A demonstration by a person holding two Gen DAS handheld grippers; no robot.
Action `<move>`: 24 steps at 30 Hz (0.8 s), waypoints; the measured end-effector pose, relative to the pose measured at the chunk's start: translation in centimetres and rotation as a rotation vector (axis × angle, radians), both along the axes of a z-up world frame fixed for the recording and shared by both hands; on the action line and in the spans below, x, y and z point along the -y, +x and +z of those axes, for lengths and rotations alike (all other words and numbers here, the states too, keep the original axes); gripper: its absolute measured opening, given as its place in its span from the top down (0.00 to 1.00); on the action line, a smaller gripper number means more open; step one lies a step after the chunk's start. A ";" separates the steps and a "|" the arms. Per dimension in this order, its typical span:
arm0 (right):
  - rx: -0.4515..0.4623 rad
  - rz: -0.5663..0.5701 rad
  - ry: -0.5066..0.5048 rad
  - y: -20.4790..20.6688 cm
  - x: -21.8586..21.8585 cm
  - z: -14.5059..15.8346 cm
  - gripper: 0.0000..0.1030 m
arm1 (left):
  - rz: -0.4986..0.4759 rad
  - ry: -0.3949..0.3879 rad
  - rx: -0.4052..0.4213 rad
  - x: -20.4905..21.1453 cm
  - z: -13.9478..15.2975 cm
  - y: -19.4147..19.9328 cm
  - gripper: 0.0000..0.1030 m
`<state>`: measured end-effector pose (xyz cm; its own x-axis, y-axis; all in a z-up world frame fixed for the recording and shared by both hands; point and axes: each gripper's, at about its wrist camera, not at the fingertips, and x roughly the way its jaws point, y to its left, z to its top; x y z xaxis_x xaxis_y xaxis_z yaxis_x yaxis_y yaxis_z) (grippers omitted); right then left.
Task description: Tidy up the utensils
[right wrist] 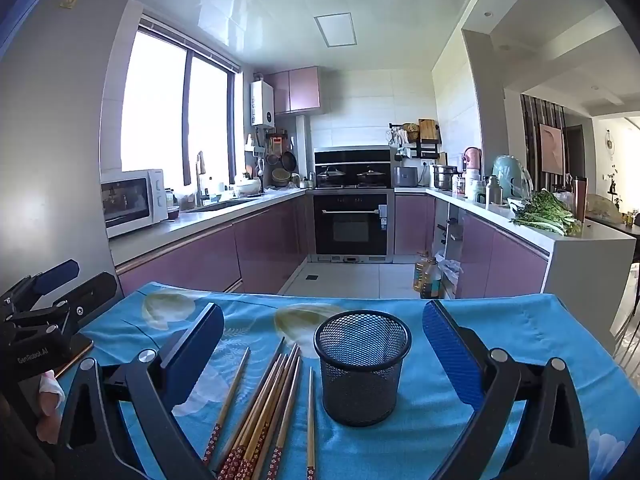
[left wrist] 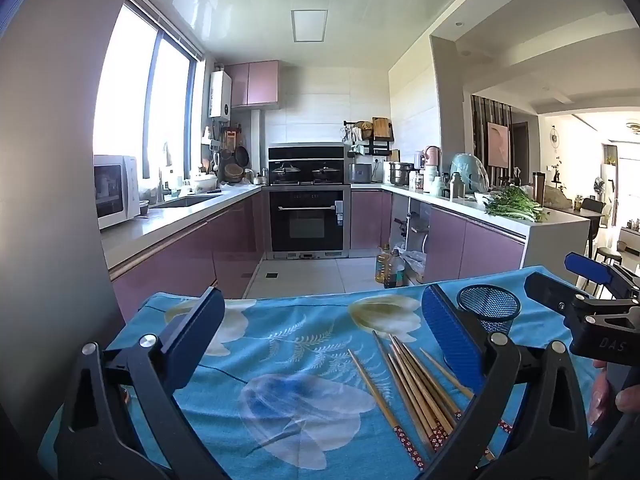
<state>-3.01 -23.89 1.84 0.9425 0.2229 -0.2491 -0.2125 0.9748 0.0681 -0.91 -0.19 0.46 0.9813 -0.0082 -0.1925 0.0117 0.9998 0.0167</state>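
Left wrist view is showing the left gripper (left wrist: 320, 320) hovering over a table draped in a blue floral cloth (left wrist: 280, 360), its fingers (left wrist: 200, 328) spread wide with nothing between the pads. Chopsticks (left wrist: 416, 388) are lying loose on the cloth, a bundle fanning out just inside the right finger, with one stick sitting a little apart to the left. A black mesh cup (left wrist: 489, 309) is standing upright beyond them, near the far edge of the table, empty as far as can be seen. At the right edge the right gripper (left wrist: 560, 280) is reaching in, with part of a hand (left wrist: 612, 396) showing behind it.

Right wrist view is looking over the same table, where the right gripper (right wrist: 322, 332) is also standing wide open, holding nothing. The cup (right wrist: 362, 364) is sitting between its fingers (right wrist: 452, 352), touching neither. The chopsticks (right wrist: 268, 408) are lying just left of the cup, patterned ends toward the camera, one stick close beside the cup and another lying apart on the left. The left gripper (right wrist: 56, 284) is showing at the left edge, above the cloth (right wrist: 500, 320).

Behind the table a kitchen is stretching back, with an oven (right wrist: 350, 222), a microwave (right wrist: 132, 200) and greens (right wrist: 548, 212) on the counter.
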 end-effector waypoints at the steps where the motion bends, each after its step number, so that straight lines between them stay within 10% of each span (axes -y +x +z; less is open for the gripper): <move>1: 0.002 -0.001 0.001 0.0 0.0 0.1 0.07 | 0.001 0.002 -0.002 0.1 -0.2 0.1 0.06; 24: 0.008 -0.004 0.002 -0.1 -0.3 0.0 0.07 | -0.003 0.005 0.005 0.3 0.1 -0.1 0.06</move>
<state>-3.10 -23.55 1.87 0.9455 0.2192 -0.2409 -0.2089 0.9756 0.0680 -1.05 -0.48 0.60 0.9822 -0.0107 -0.1873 0.0150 0.9997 0.0216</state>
